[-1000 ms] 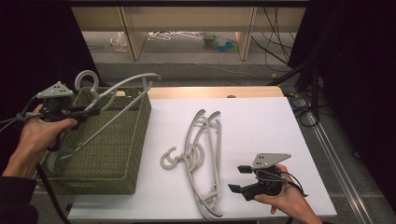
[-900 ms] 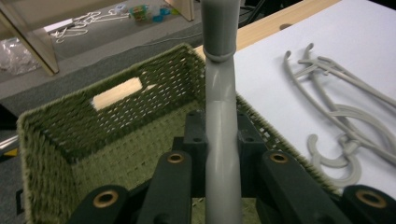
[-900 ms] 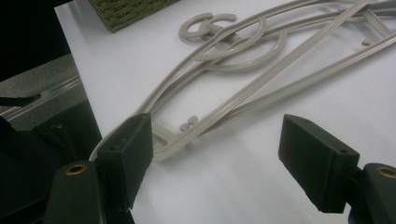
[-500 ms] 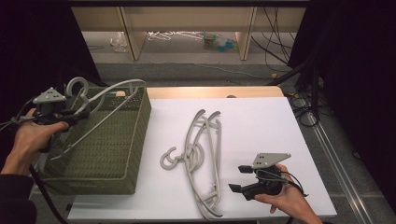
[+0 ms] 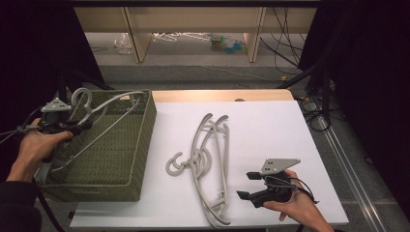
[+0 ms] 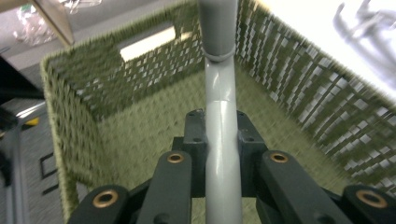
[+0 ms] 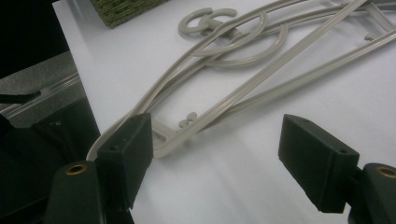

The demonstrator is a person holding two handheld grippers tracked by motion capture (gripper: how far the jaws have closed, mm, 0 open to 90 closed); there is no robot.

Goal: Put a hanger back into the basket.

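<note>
Left hand-held gripper (image 5: pixel 80 126) clamped tight on a grey hanger (image 5: pixel 104 116), held tilted over the green woven basket (image 5: pixel 140 145) at the worktop's left edge. Lower until the hanger's far arm clears the rim, then release flat. Right hand-held gripper (image 5: pixel 249 185) jaws wide, empty, near the worktop's front edge beside the hanger pile (image 5: pixel 208 159).

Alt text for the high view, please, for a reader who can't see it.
The left gripper holds a grey hanger over a green woven basket at the table's left. On the white tabletop lies a pile of hangers; the right gripper rests open beside it, near the front edge.
</note>
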